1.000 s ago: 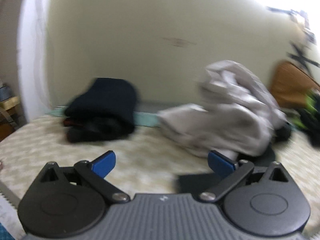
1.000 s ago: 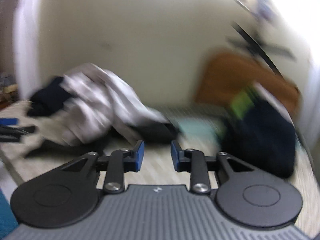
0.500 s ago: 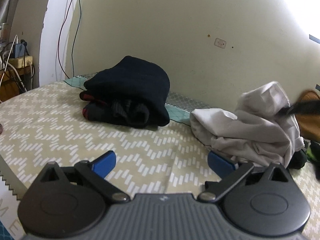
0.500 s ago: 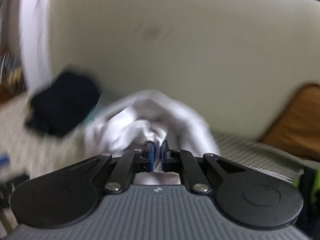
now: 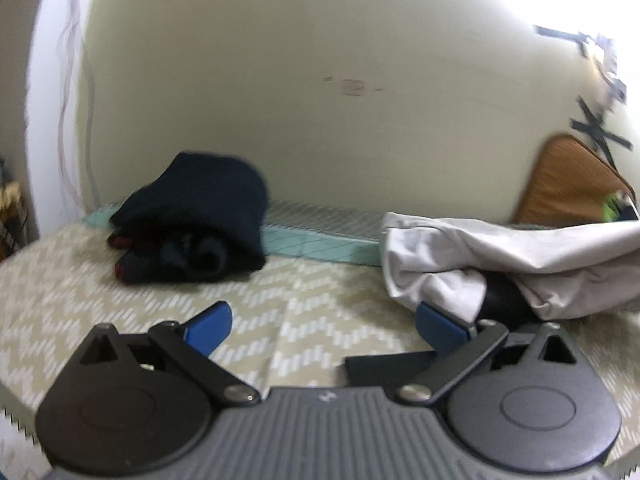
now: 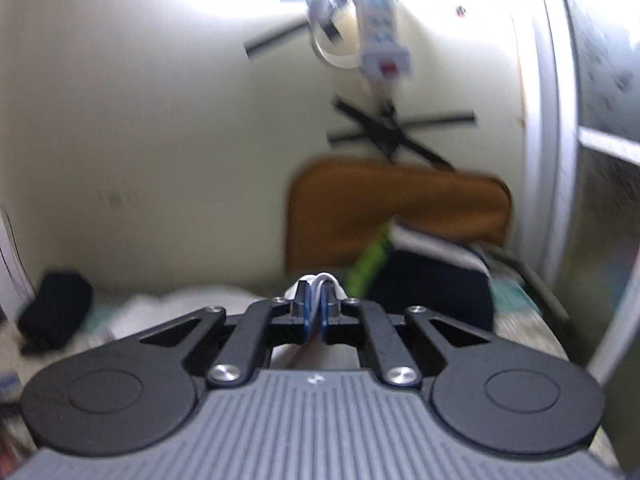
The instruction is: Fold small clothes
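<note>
The right gripper (image 6: 314, 307) has just closed, pinching a fold of the crumpled white cotton garment (image 5: 500, 264) and lifting it off the patterned bedspread (image 5: 120, 304); the left gripper (image 5: 324, 322) gapes empty, so spreading can begin.

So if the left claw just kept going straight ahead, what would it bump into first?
Probably the patterned bed cover: the open left claw points slightly down at a bare stretch between the dark folded clothes and the white garment. Past that lies a teal sheet edge, but depth is hard to judge.
</note>
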The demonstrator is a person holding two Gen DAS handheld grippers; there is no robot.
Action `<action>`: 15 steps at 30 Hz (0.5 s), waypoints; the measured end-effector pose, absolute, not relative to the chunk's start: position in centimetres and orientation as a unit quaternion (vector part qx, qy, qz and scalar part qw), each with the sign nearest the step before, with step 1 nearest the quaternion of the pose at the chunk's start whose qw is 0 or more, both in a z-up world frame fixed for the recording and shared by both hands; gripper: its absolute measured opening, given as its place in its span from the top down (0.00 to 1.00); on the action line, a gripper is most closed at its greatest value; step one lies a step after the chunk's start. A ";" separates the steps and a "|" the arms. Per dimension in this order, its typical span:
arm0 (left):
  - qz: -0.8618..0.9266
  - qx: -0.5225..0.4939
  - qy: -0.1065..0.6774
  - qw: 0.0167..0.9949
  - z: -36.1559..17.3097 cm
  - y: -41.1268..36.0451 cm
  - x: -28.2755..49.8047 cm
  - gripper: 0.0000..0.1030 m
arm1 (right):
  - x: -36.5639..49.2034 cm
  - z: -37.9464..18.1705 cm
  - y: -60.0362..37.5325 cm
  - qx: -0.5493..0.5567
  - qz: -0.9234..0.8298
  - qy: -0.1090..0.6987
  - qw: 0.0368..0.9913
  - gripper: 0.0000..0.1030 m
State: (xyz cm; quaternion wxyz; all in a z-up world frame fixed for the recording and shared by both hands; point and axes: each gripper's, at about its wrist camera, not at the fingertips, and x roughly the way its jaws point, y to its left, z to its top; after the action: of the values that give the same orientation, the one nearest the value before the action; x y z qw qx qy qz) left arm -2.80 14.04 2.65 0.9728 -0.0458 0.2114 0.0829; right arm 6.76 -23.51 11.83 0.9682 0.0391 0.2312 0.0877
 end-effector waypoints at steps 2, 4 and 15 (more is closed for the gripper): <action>0.073 -0.009 0.207 0.976 3.3 12.7 -2.0 0.02 | 5.9 10.5 -23.9 0.016 0.076 0.233 0.969 0.85; 0.058 0.033 0.197 0.978 4.1 11.2 -0.7 0.01 | 5.3 9.3 -23.7 -0.004 0.070 0.222 0.973 0.65; 0.004 -0.068 0.326 0.943 2.4 12.4 8.6 0.72 | 3.1 5.0 -18.9 -0.090 0.156 0.209 0.961 0.42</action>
State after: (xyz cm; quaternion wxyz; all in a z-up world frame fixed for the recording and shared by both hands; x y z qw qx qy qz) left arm 8.62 12.40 2.40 0.9429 -0.0680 0.3259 0.0036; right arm 3.10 -18.88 4.97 0.9613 -0.0898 0.2088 0.1556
